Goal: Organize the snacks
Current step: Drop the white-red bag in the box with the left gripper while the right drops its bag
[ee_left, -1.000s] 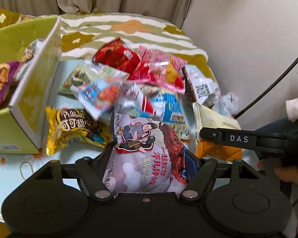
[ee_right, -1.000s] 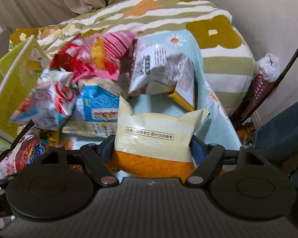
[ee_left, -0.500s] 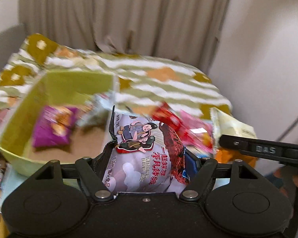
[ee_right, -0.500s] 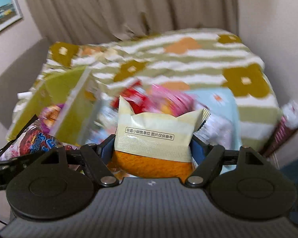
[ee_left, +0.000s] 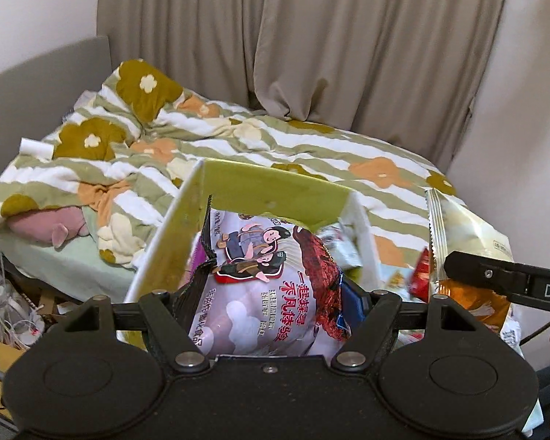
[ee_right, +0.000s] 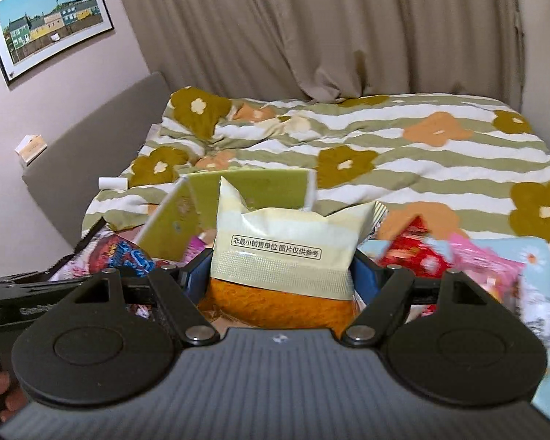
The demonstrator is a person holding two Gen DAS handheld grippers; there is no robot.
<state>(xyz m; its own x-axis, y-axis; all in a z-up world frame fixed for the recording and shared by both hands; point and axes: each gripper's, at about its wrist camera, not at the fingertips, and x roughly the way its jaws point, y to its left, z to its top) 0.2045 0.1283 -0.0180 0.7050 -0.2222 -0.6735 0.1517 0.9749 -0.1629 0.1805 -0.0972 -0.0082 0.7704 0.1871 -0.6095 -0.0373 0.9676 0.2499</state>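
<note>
Comparing with a second ago, both views have swung up from the heap of snacks on the surface: the bed, curtains and wall now fill the upper part, and the yellow-green cardboard box (ee_left: 275, 190) with white edges stands straight ahead rather than off to the left side. The left hand-held gripper (ee_left: 271, 293) remains clamped on the pale lilac snack bag printed with cartoon figures and red Chinese lettering (ee_left: 267, 278), its fingers closed against the bag's two sides; the bag's top now reaches over the box's near rim, in front of its far green wall. The right hand-held gripper (ee_right: 282, 282) likewise keeps its narrow grip on the cream-and-orange snack packet with a line of black Chinese text (ee_right: 286, 249), which is held upright just before the same box (ee_right: 245, 187). In the left view that packet (ee_left: 465, 242) and a black finger (ee_left: 495, 275) of the right tool show at the right edge, close beside the box's right wall. Red and pink wrapped snacks (ee_right: 432, 253) lie blurred on the light blue floral cloth (ee_right: 546, 256) at the right, at the surface's edge next to the bed with its green-striped flowered quilt (ee_right: 403, 146).
</note>
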